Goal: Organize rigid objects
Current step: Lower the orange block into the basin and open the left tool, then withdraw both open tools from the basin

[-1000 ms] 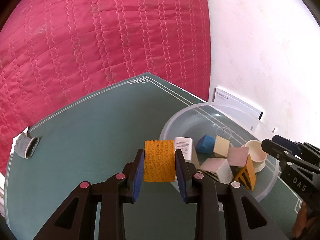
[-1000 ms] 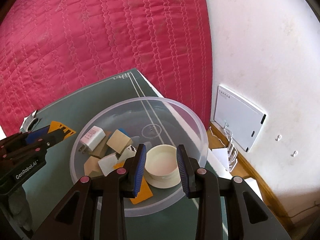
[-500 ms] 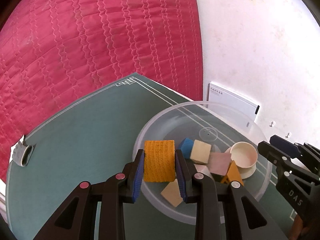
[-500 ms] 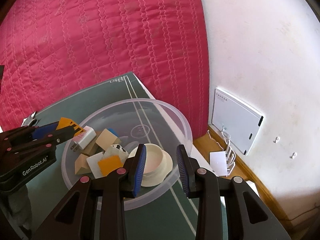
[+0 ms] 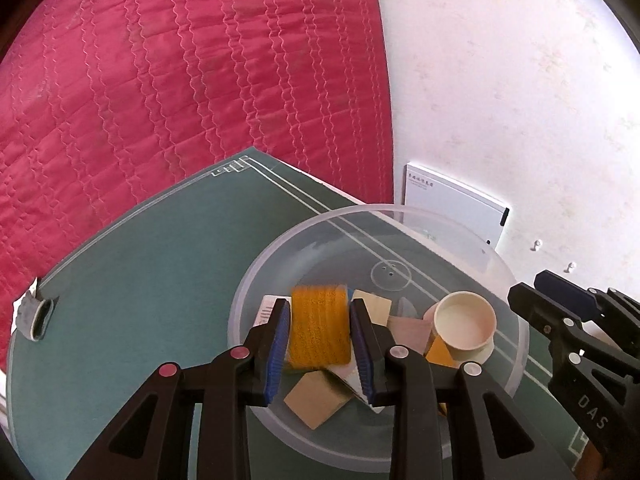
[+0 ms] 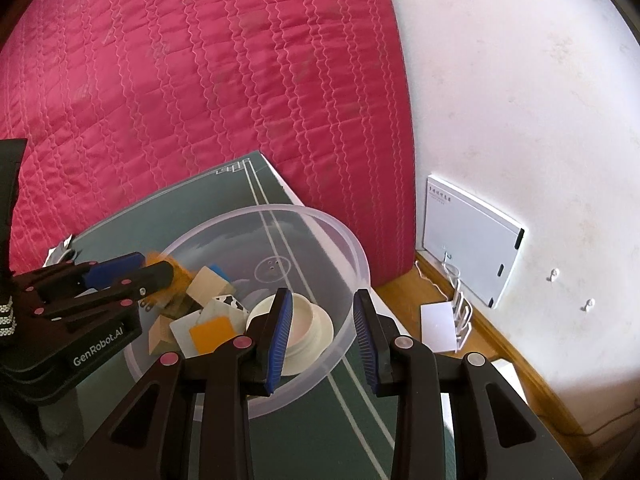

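The left gripper (image 5: pixel 319 332), jaws just parting, has the blurred, wood-grained orange block (image 5: pixel 319 331) between its pads over the clear bowl (image 5: pixel 256 280). At the bowl's four o'clock, the right gripper (image 6: pixel 322 338) clamps the rim.

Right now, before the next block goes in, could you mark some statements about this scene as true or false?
1. The orange block is over the clear bowl. True; it is between the fingers of the left gripper, whose jaws have just been opening.
2. The white cup stands outside the bowl. False: it is inside the bowl.
3. The bowl rests on a green mat. True.
4. The quilt behind the mat is blue. False: it is red.
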Demonstrator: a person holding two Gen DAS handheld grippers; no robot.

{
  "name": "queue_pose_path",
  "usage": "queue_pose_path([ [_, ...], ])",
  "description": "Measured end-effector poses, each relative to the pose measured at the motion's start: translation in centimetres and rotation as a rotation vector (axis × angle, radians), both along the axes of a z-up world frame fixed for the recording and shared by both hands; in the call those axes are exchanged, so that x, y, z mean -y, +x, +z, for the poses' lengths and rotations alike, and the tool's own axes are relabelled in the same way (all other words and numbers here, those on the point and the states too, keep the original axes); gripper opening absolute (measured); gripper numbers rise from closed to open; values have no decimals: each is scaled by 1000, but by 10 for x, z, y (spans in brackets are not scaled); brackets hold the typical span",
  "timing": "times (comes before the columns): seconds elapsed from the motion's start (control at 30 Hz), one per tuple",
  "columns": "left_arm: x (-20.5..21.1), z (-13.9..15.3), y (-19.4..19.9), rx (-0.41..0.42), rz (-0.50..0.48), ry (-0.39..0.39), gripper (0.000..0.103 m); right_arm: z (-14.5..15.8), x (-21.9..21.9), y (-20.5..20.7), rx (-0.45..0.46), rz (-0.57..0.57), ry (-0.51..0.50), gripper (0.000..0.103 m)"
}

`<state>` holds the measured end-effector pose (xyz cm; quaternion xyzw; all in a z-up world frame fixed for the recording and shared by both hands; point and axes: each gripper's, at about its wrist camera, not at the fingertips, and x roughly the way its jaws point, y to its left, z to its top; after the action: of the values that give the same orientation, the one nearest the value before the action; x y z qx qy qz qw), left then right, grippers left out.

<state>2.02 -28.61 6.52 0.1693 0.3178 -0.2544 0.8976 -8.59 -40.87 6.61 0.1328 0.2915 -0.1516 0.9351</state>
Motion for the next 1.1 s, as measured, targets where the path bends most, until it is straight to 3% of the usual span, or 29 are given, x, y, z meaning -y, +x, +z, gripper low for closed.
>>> queue_pose_path([
  [0.07, -1, 0, 0, 4, 6, -4, 58, 0, 0, 0, 1, 0, -1, 33],
  [0.37, -9, 3, -2, 39, 40, -11, 81, -1, 0, 0, -4, 5, -2, 35],
  [0.43, -11, 3, -2, 48, 49, -9, 85, -1, -2, -1, -4, 7, -4, 39],
  [0.47, -12, 3, -2, 53, 55, -6, 90, -2, -2, -2, -3, 7, -5, 45],
  [0.6, -17, 5, -4, 69, 74, -4, 96, -1, -5, -3, 10, 0, -16, 66],
  [0.7, -22, 5, -4, 72, 89, -5, 102, 0, -8, -4, 15, -1, -18, 75],
  [0.9, -30, 5, -6, 78, 120, 4, 102, 0, -13, -2, 1, 22, -18, 88],
  [1.1, -43, 5, -6, 75, 163, 7, 102, -3, -22, 1, -29, 50, -24, 92],
])
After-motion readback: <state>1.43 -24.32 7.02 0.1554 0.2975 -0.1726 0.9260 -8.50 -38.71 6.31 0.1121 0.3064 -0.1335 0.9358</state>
